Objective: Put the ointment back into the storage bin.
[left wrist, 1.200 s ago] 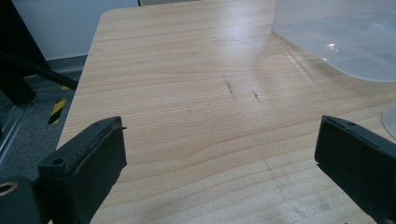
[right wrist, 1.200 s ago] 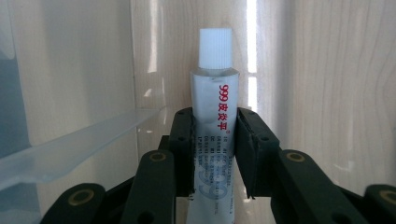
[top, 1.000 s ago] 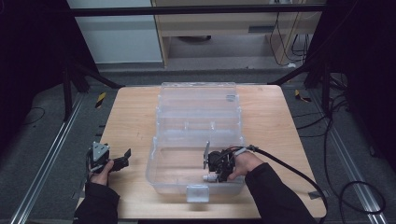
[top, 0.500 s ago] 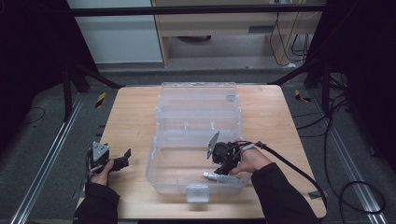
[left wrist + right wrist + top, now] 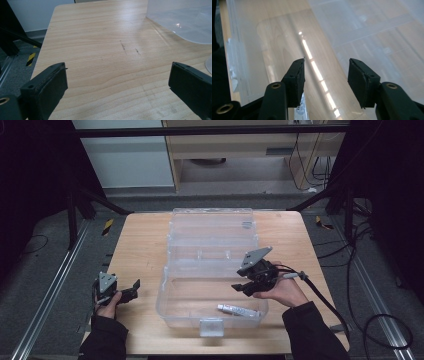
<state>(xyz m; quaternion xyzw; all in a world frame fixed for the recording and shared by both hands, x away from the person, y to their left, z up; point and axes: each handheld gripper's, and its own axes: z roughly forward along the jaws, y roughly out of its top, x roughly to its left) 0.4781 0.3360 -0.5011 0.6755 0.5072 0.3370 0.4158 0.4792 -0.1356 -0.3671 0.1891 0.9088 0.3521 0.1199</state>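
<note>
- A clear box (image 5: 212, 270) is seen on the bench (image 5: 140, 245), with its lid laid open on the far side.
- A small tube (image 5: 239, 310) is seen lying flat on the floor of the box, close to the near wall and toward the right end of it.
- The long axis of the tube is set along the near wall of the box, so it runs roughly left to right in the high view.
- The right gripper (image 5: 244, 287) is held over the right part of the box, just above and a little beyond the tube. Its jaws are spread and nothing is held between them.
- In the right gripper view, a pale printed edge under the left jaw is probably the tube, but this cannot be told for sure.
- The left gripper (image 5: 131, 290) is kept on the bench to the left of the box, well apart from the tube. Its jaws are spread wide and empty over bare wood.
- The right gripper is judged to be the nearer one. For a grasp, it would need to be brought down and toward the near wall, with the jaws set across the tube.
</note>
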